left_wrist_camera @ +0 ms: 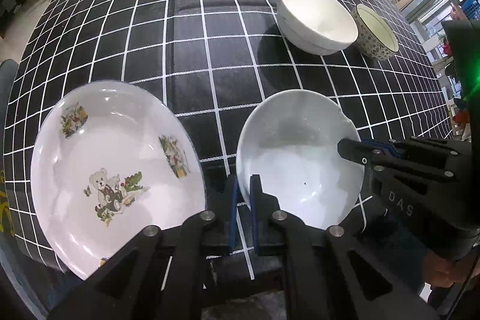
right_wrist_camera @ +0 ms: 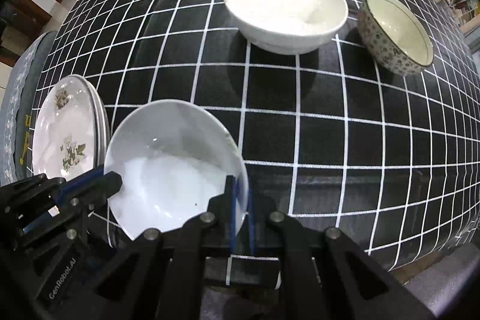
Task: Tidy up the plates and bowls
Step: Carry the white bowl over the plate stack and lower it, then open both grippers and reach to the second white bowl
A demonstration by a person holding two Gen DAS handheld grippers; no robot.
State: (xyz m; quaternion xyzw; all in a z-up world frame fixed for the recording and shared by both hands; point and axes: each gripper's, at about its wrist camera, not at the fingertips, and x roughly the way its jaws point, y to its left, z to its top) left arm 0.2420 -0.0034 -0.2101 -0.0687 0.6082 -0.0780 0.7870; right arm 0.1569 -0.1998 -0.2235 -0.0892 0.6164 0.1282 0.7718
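Gripping opposite sides of one rim, both claws hold the same shallow white dish [left_wrist_camera: 300, 158] at the near edge of the table [left_wrist_camera: 210, 50]. The left gripper [left_wrist_camera: 244, 194] pinches the dish's left rim between its blue pads; the right gripper [right_wrist_camera: 241, 200] pinches the right rim in like manner. Each claw is pressed nearly together on the thin rim, one finger inside the dish and one outside. Whether the dish rests on the checked cloth or is raised just clear of it cannot be told.

Just beside the dish, toward the near left corner, sits the bear-print plate [left_wrist_camera: 117, 170]. The right wrist view shows more than one rim edge there, so it is judged to be the top of a small stack. The gap between dish and stack is narrow, and the stack lies directly to the left of the held dish, on the left gripper's side.

Toward the far right of the table stands a large white bowl [right_wrist_camera: 285, 11], and just beside it, nearer the right edge, a smaller patterned bowl [right_wrist_camera: 396, 35]. Both are well apart from the claws.

Judgement: if the dish belongs with the plates, the move is a short leftward carry, and the left claw would lead. The round dish has no long axis to align.
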